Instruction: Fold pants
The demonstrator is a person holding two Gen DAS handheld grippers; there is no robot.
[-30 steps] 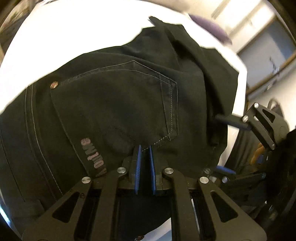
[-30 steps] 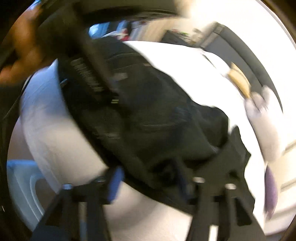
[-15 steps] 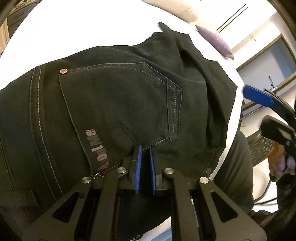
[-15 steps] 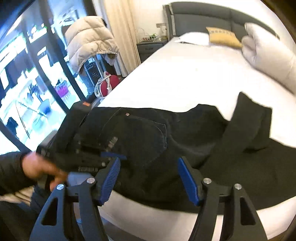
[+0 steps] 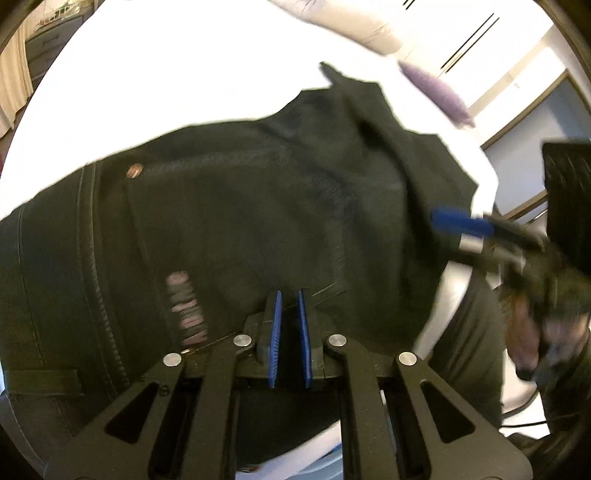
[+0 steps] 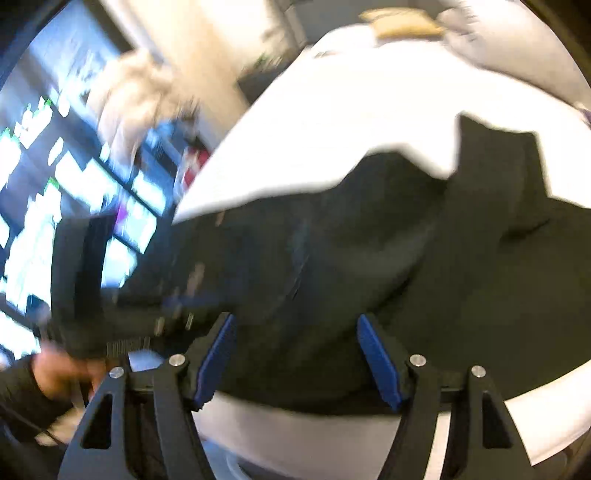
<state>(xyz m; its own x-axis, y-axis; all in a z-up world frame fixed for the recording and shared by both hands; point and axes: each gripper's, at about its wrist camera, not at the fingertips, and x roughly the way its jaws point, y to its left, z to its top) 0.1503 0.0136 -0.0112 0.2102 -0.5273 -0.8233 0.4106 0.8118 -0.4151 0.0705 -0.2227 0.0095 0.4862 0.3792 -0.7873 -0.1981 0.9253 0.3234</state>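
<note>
White bed under your pants; left claw pinches them, right claw spread, windows beside

A bedroom in a home: a big white bed with pillows (and a big window).

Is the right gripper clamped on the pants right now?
No: the right gripper stands open above the black pants, its blue pads apart.

both wrist views close above pants.
</note>
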